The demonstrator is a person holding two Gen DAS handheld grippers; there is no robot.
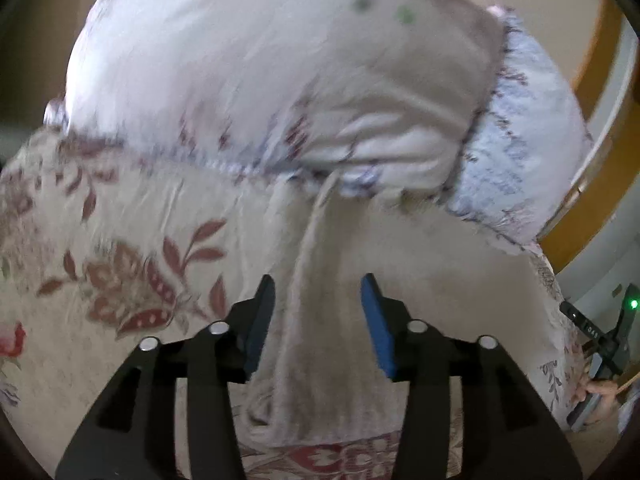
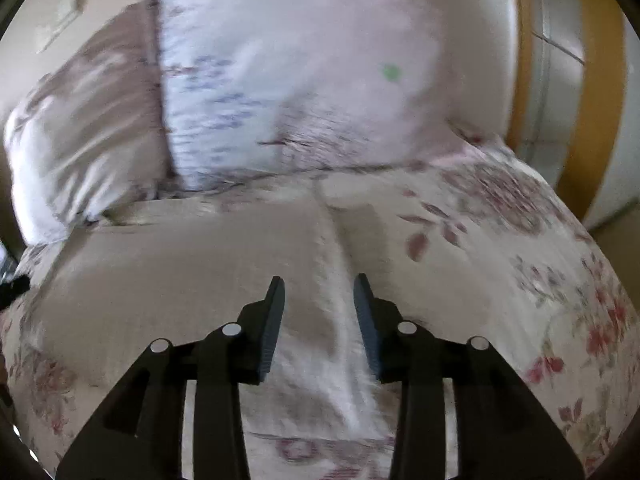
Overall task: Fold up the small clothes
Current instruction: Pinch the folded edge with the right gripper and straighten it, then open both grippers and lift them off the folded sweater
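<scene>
A beige garment (image 1: 400, 252) lies spread on a floral bedsheet (image 1: 120, 240), with a raised fold running down its middle. My left gripper (image 1: 318, 292) is open, its blue pads on either side of that fold near the garment's front edge. In the right wrist view the same beige garment (image 2: 180, 264) lies flat with a pale ridge through it. My right gripper (image 2: 319, 294) is open, straddling the ridge just above the cloth. Neither gripper holds anything. Both views are blurred.
Two pillows (image 1: 280, 80) lie at the far side of the bed, also in the right wrist view (image 2: 300, 80). A wooden bed frame (image 2: 592, 120) edges the right. The other gripper and a hand (image 1: 600, 360) show at the right edge of the left view.
</scene>
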